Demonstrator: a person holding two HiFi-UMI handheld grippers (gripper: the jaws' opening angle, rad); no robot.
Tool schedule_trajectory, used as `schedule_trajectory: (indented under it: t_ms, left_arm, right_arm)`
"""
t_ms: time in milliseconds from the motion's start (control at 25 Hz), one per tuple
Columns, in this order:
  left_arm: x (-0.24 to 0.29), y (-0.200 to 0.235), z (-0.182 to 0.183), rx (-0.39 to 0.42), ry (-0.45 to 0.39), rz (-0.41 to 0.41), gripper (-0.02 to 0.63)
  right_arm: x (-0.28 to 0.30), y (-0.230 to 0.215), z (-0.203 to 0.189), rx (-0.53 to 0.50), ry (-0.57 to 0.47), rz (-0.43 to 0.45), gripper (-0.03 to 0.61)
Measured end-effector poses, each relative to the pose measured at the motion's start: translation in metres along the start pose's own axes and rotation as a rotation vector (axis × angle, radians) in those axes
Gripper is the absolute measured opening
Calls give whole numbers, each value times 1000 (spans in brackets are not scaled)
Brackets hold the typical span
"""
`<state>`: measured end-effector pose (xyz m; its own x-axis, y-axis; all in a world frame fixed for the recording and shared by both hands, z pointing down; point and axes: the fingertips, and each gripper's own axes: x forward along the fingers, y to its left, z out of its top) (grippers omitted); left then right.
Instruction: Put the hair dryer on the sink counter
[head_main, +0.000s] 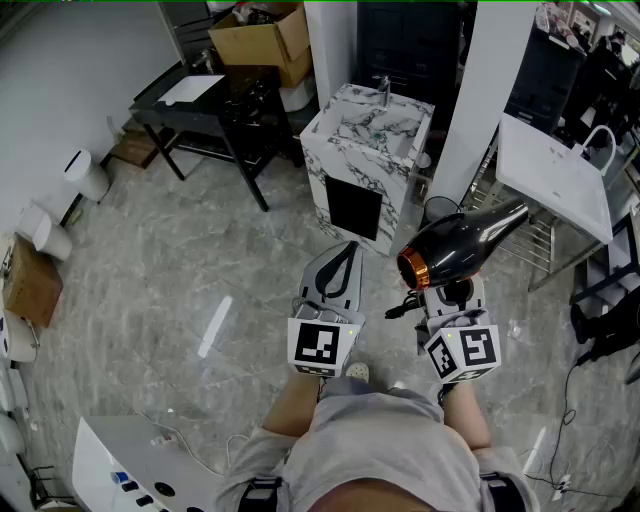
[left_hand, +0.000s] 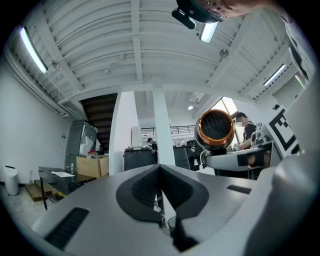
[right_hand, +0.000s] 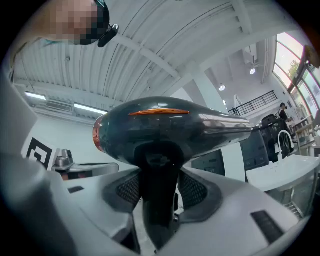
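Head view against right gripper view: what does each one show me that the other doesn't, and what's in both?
Only the head view: the marble sink counter with its faucet, standing ahead and apart from the grippers, and the cardboard box beyond it. Only the right gripper view: the pads pressing the handle from both sides, and the ceiling overhead. Both: the black hair dryer with its orange ring, held upright in the right gripper.

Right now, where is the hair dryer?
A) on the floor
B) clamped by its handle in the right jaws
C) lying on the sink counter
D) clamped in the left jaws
B: the right gripper has its jaws clamped on the hair dryer handle, short of the counter.
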<state>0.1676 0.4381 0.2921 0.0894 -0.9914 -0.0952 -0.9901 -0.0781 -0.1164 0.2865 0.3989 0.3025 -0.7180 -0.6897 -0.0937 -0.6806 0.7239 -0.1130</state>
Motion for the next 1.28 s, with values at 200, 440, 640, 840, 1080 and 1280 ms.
schedule_trajectory:
  t_ms: [200, 440, 640, 840, 1080, 1280]
  left_arm:
    - [2, 0, -1, 1, 3, -5, 14]
    - [10, 3, 2, -3, -4, -7, 14]
    - [17, 7, -5, 0, 7, -13, 14]
    - [24, 20, -10, -13, 4, -17, 14]
    - [37, 45, -12, -15, -11, -34, 14]
    - [45, 52, -13, -31, -32, -58, 14]
  right_arm:
    - [2, 0, 1, -14, 0, 10, 202]
    - [10, -1, 4, -18, 2, 12, 202]
    - [18, -4, 0, -20, 2, 9, 202]
    - [31, -4, -6, -9, 5, -11, 202]
    - [55, 6, -9, -15, -6, -15, 202]
    - [64, 5, -15, 14, -6, -39, 202]
